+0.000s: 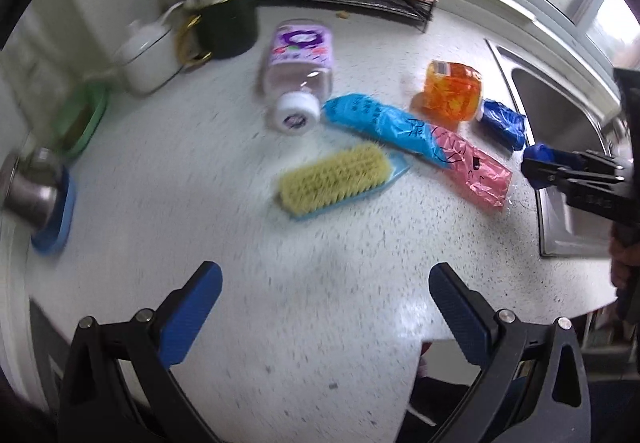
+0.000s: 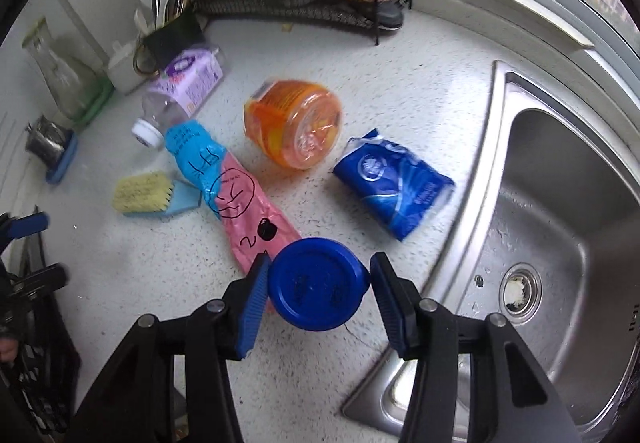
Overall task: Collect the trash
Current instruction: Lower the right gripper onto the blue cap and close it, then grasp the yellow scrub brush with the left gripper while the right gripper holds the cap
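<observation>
My right gripper [image 2: 320, 259] is shut on a round blue lid [image 2: 316, 283], held above the counter beside the sink. In the left wrist view the same gripper [image 1: 536, 163] comes in from the right with the lid [image 1: 540, 154] at its tip. My left gripper [image 1: 325, 269] is open and empty over bare counter. Ahead lie a blue-and-pink plastic bag [image 1: 416, 139] [image 2: 228, 183], an orange wrapped container [image 1: 450, 91] [image 2: 296, 127], a blue tissue packet [image 1: 502, 119] [image 2: 394, 183] and a tipped clear bottle with a purple label [image 1: 298, 55] [image 2: 180, 91].
A yellow scrub brush [image 1: 336, 179] [image 2: 144, 193] lies near the bag. The steel sink [image 2: 540, 203] is at the right. At the back stand a black wire rack [image 2: 304, 11], a black utensil cup [image 1: 226, 27], a white jar [image 1: 146, 55] and a metal cup [image 1: 32, 187].
</observation>
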